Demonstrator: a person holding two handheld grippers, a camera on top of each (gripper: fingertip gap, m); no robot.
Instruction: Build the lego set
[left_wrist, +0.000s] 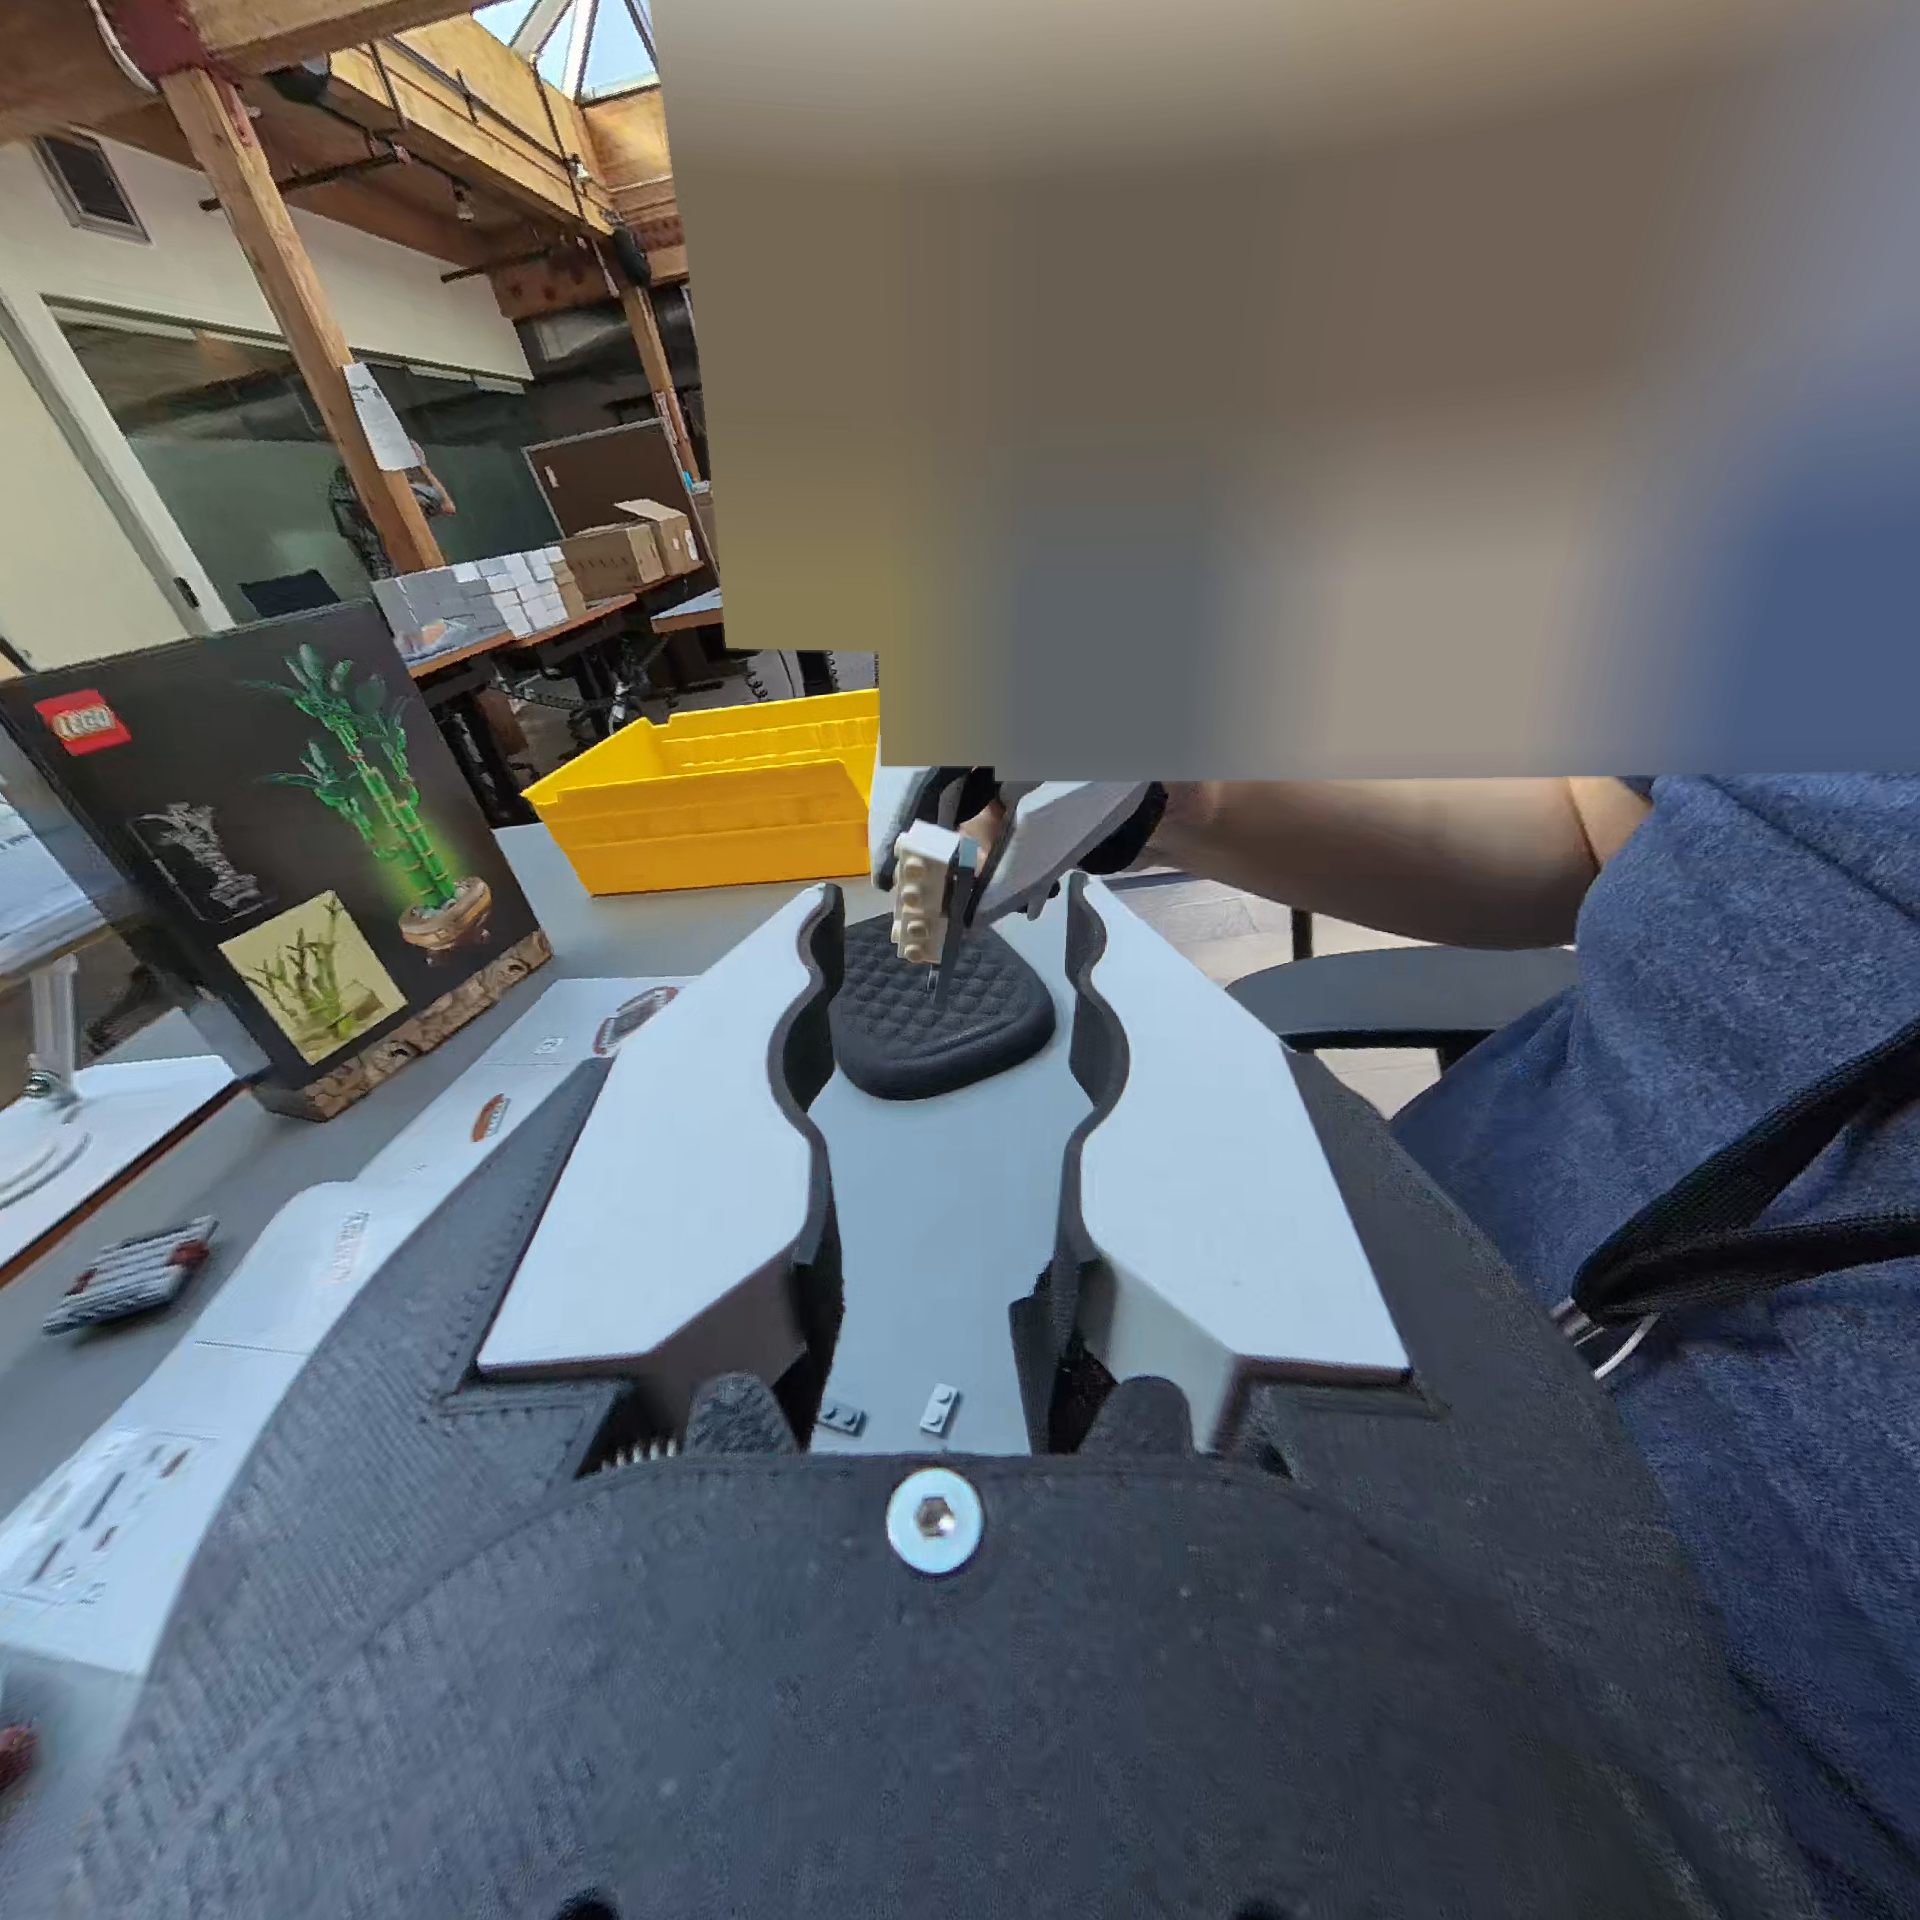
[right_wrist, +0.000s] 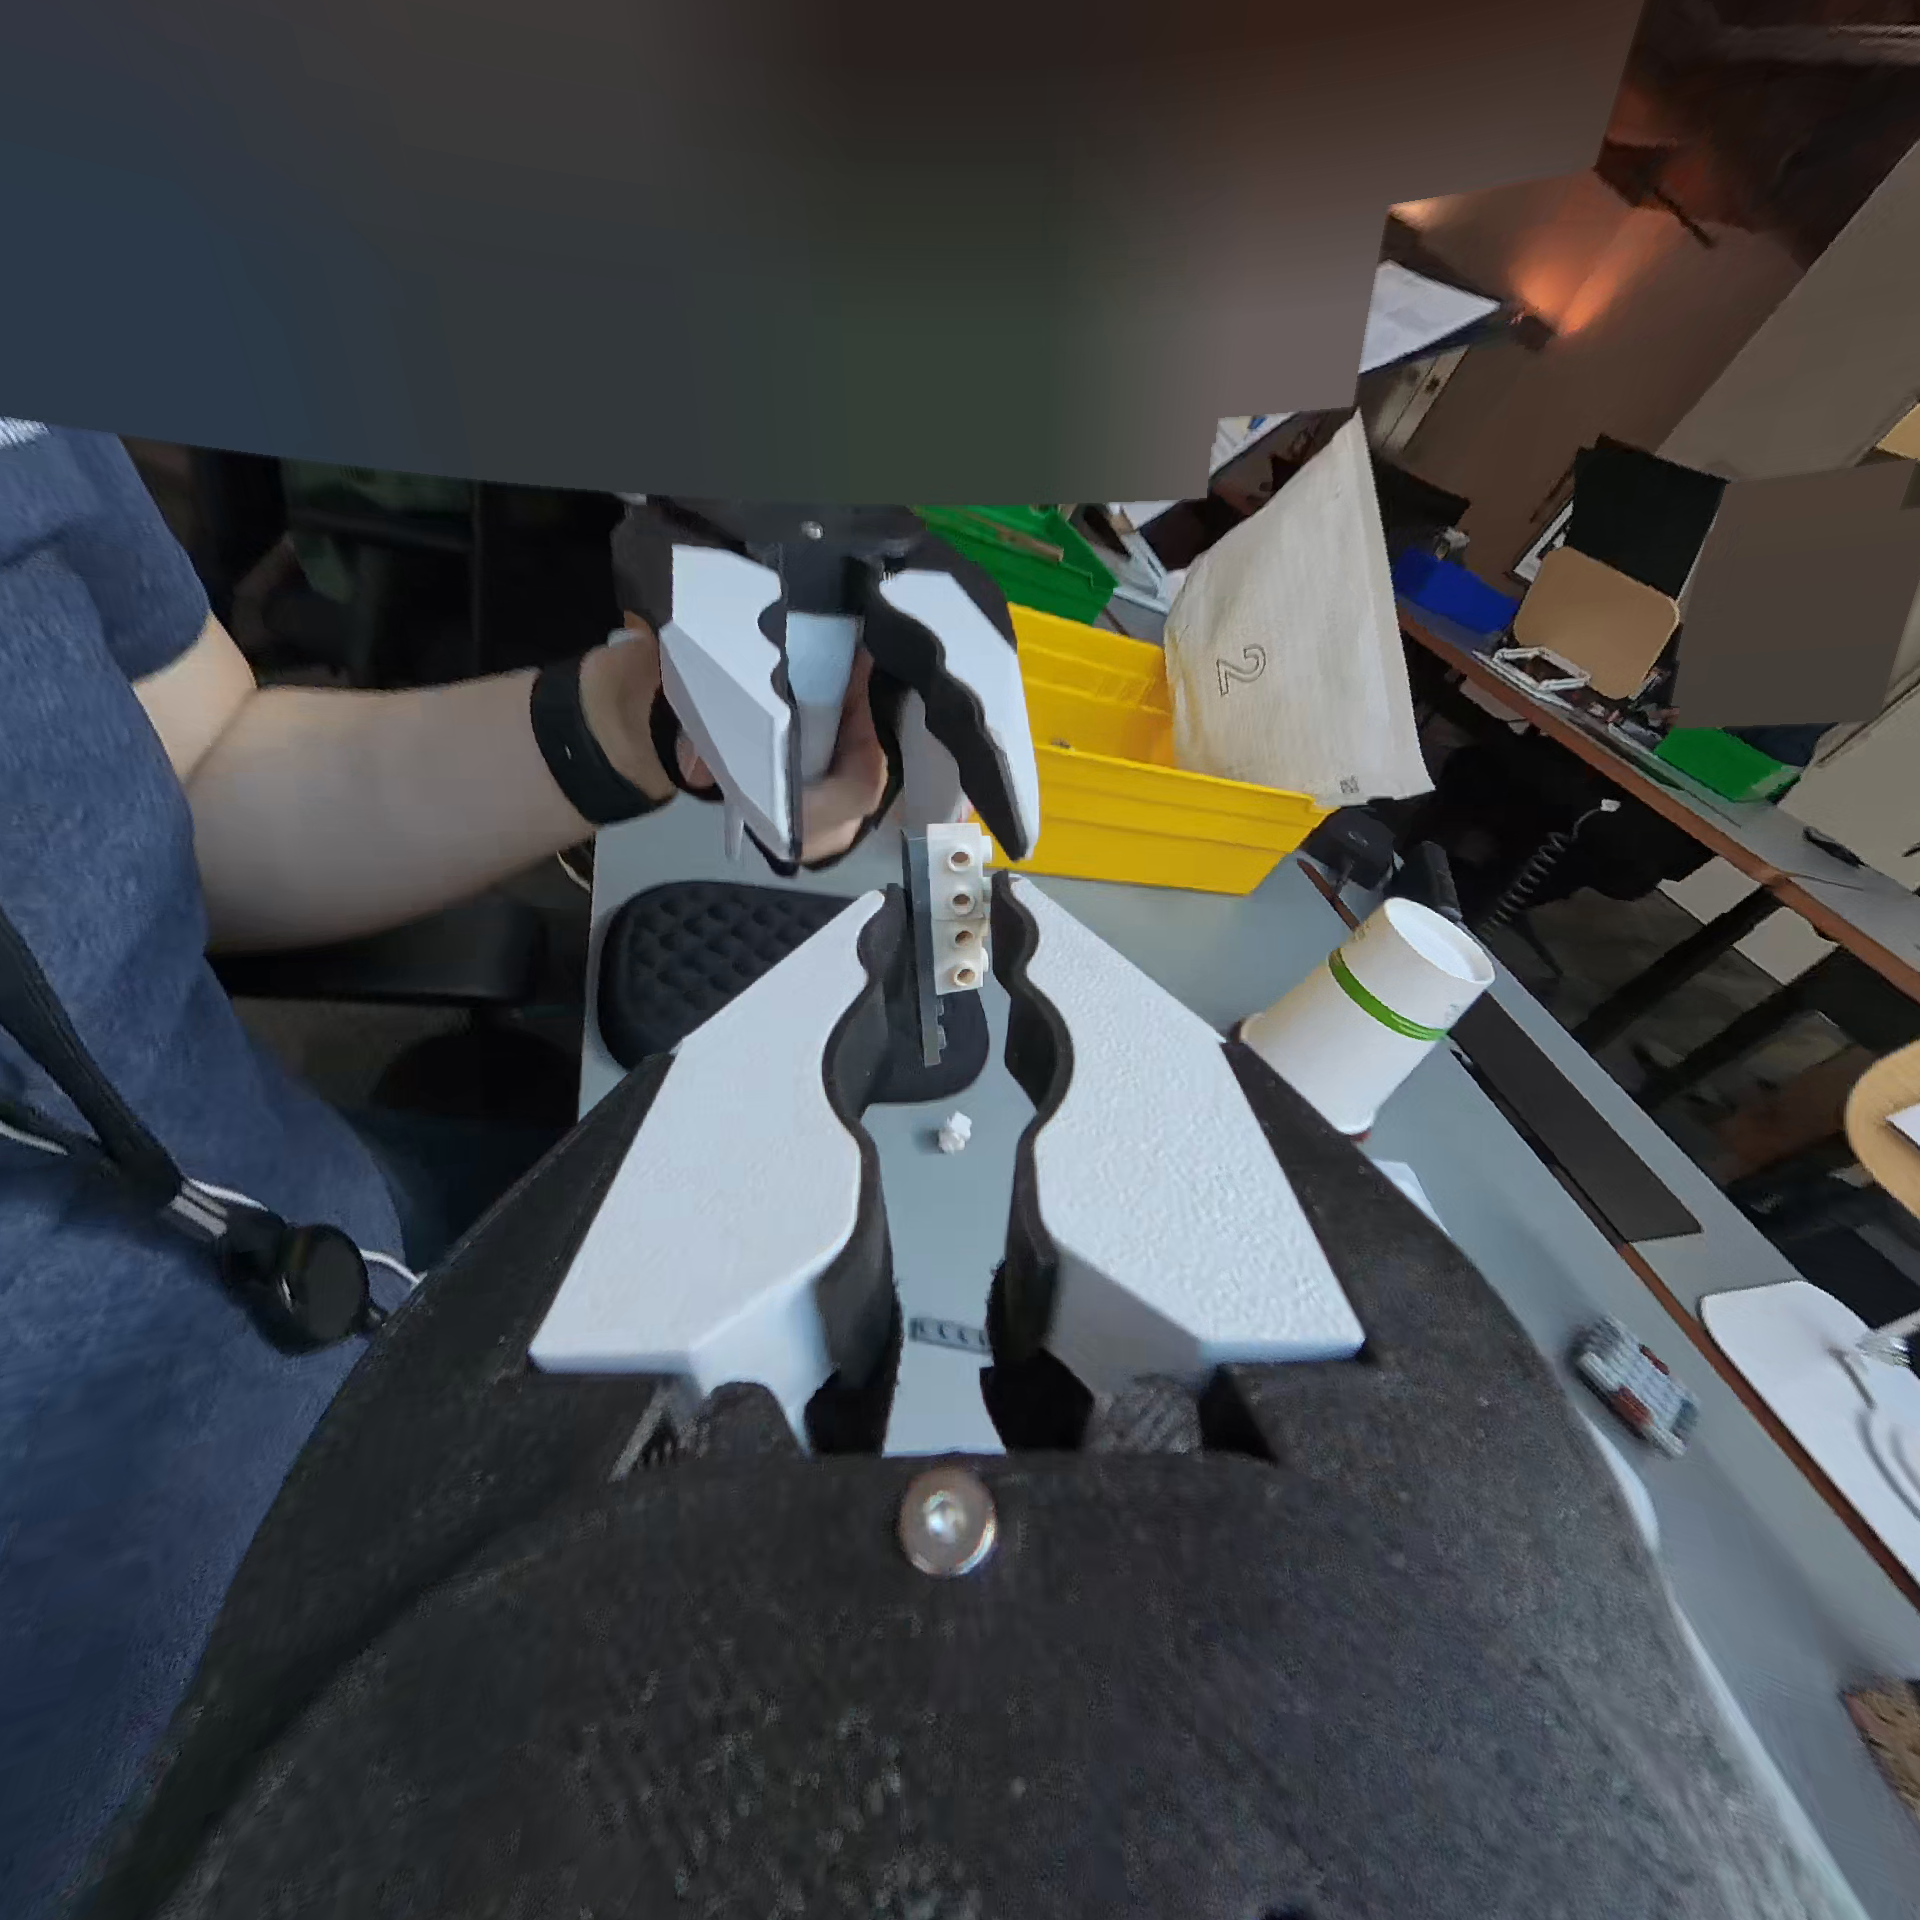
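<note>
Gripping a small lego assembly (right_wrist: 940, 940), the right gripper (right_wrist: 943, 904) has its jaws clamped on it at the tips: a thin dark grey plate standing on edge with a cream studded brick fixed to its side, studs facing the camera. The left gripper (left_wrist: 945, 914) has its jaws apart with nothing between them; in the right wrist view its tips hang just above and beyond the held assembly. Below and beyond both sets of jaws a black quilted pad (left_wrist: 940, 1003) lies on the grey table (left_wrist: 935, 1195). A tiny white piece (right_wrist: 953, 1131) sits on the table between the right jaws. Two small grey plates (left_wrist: 894, 1415) lie between the left jaws near their base. A yellow bin (left_wrist: 727, 800) stands farther out, left of the left jaws, beside the set's box (left_wrist: 281, 831).
</note>
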